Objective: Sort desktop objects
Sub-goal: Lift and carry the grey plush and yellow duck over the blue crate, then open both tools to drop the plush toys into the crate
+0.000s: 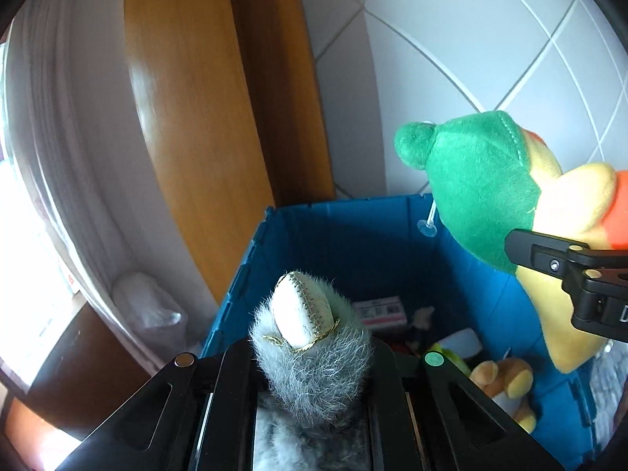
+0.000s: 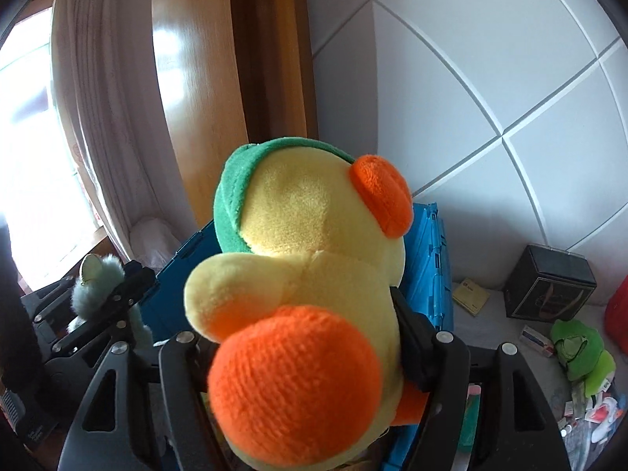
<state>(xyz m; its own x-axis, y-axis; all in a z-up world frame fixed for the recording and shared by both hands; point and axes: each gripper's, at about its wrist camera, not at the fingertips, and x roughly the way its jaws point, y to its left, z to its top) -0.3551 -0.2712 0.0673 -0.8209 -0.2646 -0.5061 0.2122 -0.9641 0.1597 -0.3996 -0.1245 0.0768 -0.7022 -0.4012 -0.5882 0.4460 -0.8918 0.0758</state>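
Note:
My left gripper (image 1: 314,365) is shut on a grey furry plush (image 1: 310,357) with a white stitched paw, held at the near rim of a blue crate (image 1: 353,235). My right gripper (image 2: 298,353) is shut on a yellow plush (image 2: 314,259) with a green cap and orange feet. In the left wrist view this plush (image 1: 482,188) hangs over the crate's right side, with the right gripper (image 1: 569,274) clamped on it. The grey plush (image 2: 94,282) and left gripper (image 2: 117,298) show at the left of the right wrist view, beside the crate (image 2: 428,259).
Inside the crate lie a small orange-yellow plush (image 1: 506,384), a pink-white box (image 1: 378,310) and other bits. Right of the crate sit a dark box (image 2: 549,286), a yellow pad (image 2: 471,296), a green plush (image 2: 581,353) and small clutter. A wooden panel (image 1: 188,117) and tiled wall stand behind.

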